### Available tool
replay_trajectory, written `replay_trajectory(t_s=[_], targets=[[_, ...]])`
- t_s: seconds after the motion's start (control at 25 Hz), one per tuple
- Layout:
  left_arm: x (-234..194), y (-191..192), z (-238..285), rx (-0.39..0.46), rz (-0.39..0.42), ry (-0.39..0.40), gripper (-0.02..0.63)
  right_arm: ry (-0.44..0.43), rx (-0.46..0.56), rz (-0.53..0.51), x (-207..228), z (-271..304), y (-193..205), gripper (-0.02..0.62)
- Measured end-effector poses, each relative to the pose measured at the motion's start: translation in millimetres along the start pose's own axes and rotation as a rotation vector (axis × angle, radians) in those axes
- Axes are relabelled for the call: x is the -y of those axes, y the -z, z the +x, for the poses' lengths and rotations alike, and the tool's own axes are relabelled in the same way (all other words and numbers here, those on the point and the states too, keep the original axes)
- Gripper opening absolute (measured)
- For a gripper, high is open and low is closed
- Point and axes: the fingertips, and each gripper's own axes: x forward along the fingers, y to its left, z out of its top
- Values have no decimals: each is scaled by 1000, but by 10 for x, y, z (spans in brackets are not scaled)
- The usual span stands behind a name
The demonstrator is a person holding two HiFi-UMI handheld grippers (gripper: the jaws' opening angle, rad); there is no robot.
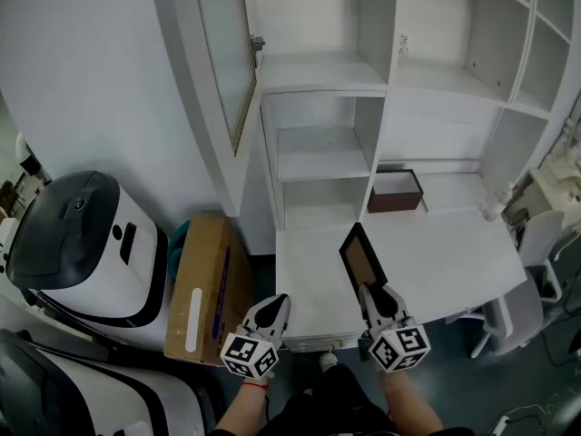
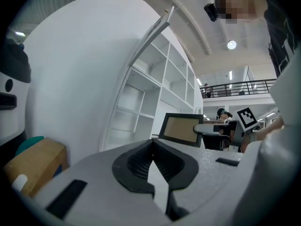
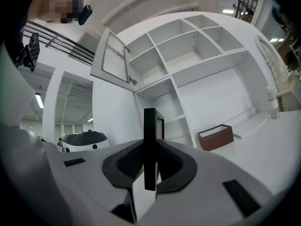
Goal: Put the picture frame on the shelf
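Looks like an open-plan office or lab to me: white shelf unit (image 1: 318,69), rounded white machines (image 1: 118,262) left of it, railed balcony (image 2: 237,84) beyond it.

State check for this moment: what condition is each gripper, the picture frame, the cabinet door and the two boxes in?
right gripper: shut on the picture frame, gripping its edge.
left gripper: shut, empty.
picture frame: held, not yet on the shelf.
cabinet door: swung open.
brown box: open-topped, standing on the desk.
cardboard box: closed.
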Motion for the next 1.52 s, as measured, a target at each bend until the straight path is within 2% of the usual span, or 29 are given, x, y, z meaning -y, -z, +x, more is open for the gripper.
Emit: replay_trajectory(t_s=[0.52, 1.12, 1.52], targets=[[-328, -378, 703, 39, 39, -11, 5, -76, 73, -7, 190, 776, -472, 63], [-594, -582, 1361, 59, 54, -16, 5, -120, 168, 8, 475, 1394, -1015, 63], [-912, -630, 1578, 51, 64, -70, 5, -64, 162, -50, 765, 1919, -1059, 63]])
